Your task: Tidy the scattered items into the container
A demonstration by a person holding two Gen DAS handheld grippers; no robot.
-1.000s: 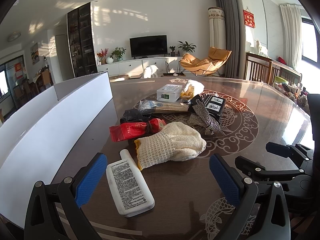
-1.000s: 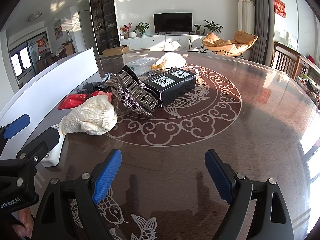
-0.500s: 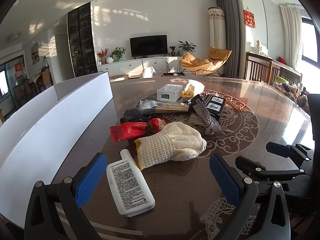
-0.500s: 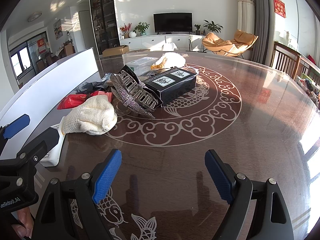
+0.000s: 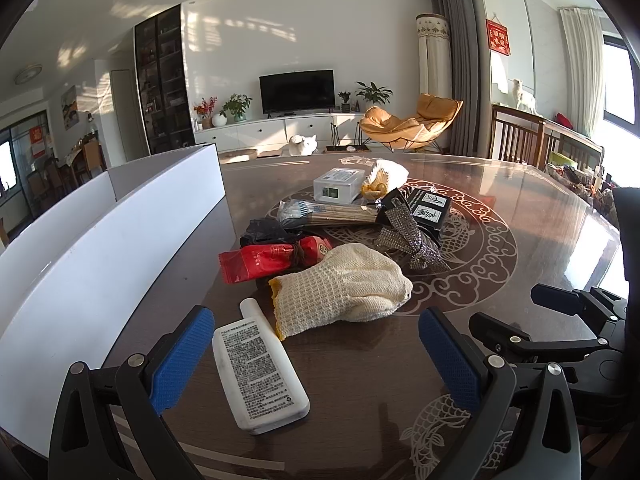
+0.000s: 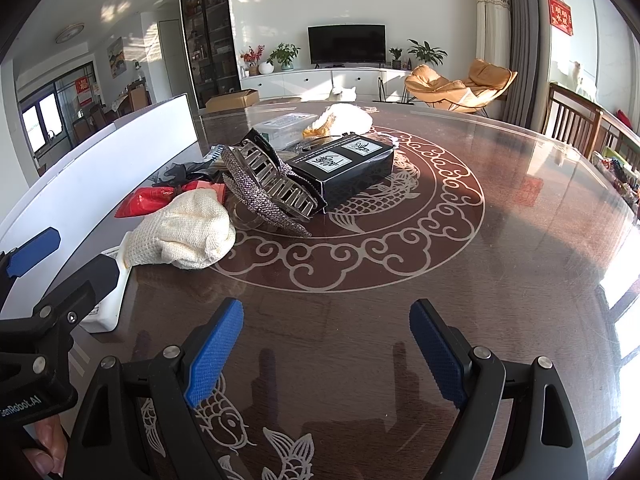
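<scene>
While both grippers hover low over the table (image 5: 540, 216), the left gripper (image 5: 316, 356) stands spread wide around a flat white bottle (image 5: 258, 376), the right gripper (image 6: 324, 354) released over bare wood. Just beyond: knit glove (image 5: 348, 286), red packet (image 5: 260, 260), hair claw (image 6: 266, 188), black box (image 6: 348, 164). White container (image 5: 100, 248) flanks them, left.

Cream glove (image 5: 344, 286), red packet (image 5: 260, 260) (table (image 6: 520, 240) dark brown).

The desk (image 6: 520, 240) is glossy dark wood. The glove (image 5: 344, 284) is coarse knitted cloth. The bottle (image 5: 258, 376) looks like matt white plastic.
</scene>
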